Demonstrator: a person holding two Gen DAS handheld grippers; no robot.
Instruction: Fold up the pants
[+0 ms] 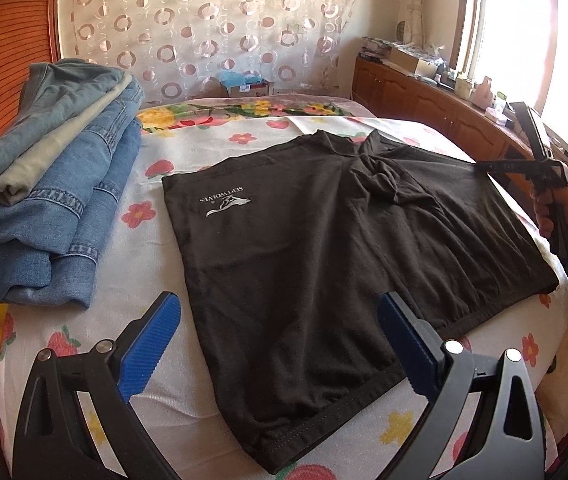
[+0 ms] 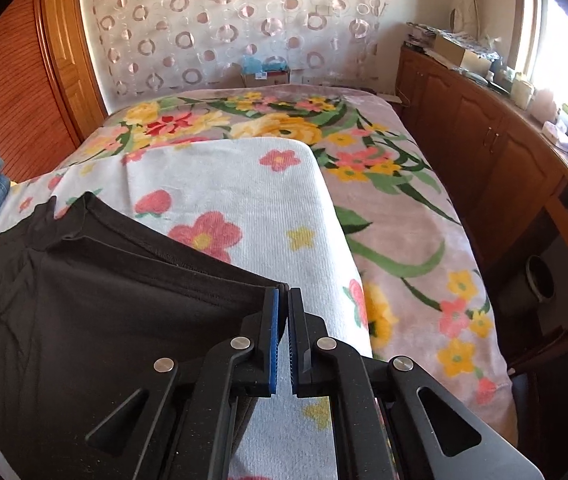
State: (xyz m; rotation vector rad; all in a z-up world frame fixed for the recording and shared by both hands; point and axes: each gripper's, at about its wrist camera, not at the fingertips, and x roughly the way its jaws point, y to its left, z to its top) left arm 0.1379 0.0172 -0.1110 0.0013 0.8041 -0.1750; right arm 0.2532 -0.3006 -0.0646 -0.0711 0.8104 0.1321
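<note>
Two grippers on job. left gripper [image 1: 279, 344] wide open, hovering over near hem of black shorts [image 1: 324, 240], nothing held. right gripper [image 2: 282, 340] pinched shut on far right corner of shorts. Shorts flat on floral towel [image 2: 243, 200] on bed, jeans pile [image 1: 51, 184] further left. Risk, imo: thin corner bite slips when lifted, fold goes crooked, crotch bunch stays lumpy.

Sunlit window [image 1: 524, 32] — wooden cabinets [image 2: 484, 132]
</note>
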